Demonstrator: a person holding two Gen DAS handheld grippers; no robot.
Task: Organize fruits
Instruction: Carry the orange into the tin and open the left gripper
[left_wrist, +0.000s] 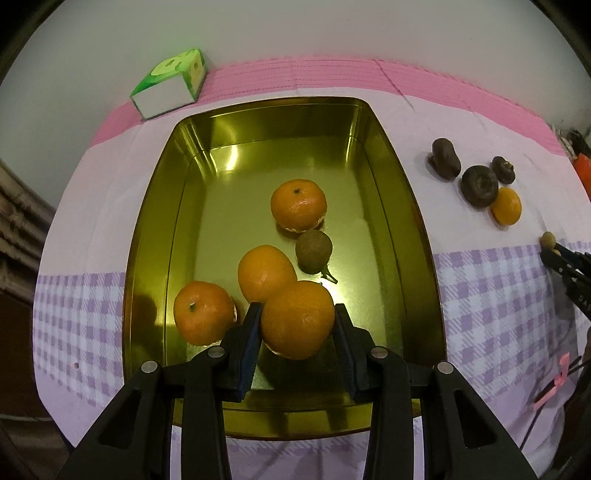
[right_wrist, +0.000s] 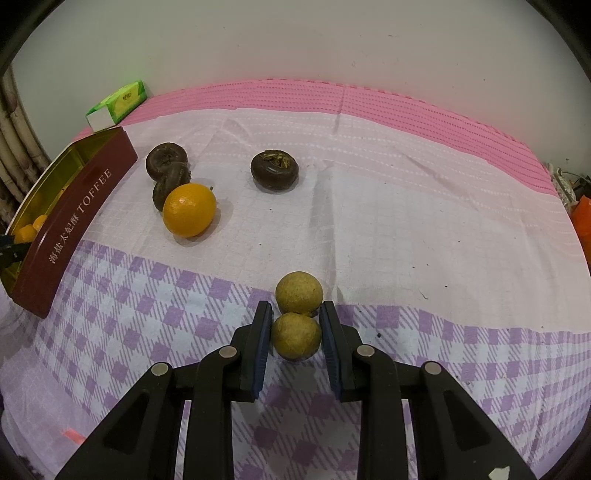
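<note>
Four mandarins are at the tin (left_wrist: 400, 206): three rest on its gold floor and the fourth, the held mandarin (left_wrist: 297, 319), sits between the pads of the left tool (left_wrist: 297, 334), above the near end.

Item 1, held mandarin: round, loose-skinned, judged light and soft. The pads press its widest sides, which looks the right place; a hard squeeze would likely bruise it, and the waxy peel may slip.

Item 2, tin: rectangular, gold inside, dark red outside with "TOFFEE" lettering in the right wrist view. Contents: far mandarin (left_wrist: 299, 205), middle mandarin (left_wrist: 266, 273), near-left mandarin (left_wrist: 205, 312), and one small brown longan (left_wrist: 314, 252) with a stalk, just beside the far and middle mandarins. The far half of the floor is bare.

Item 3, right tool (right_wrist: 296, 334): closed narrowly on a yellowish longan (right_wrist: 296, 336) low over the checked cloth (right_wrist: 406, 229). A second longan (right_wrist: 299, 293) touches it on the far side. Judged very light, with a thin brittle shell; grip across the middle, gently.

Item 4, loose on the cloth, right of the tin: one lone mandarin (right_wrist: 189, 209) touching two dark brown fruits (right_wrist: 168, 171), and a third dark fruit (right_wrist: 274, 170) apart to the right. Their kind cannot be told; they look firm and flattened.

Item 5, green box (left_wrist: 171, 83) at the far left, not part of the sort.
</note>
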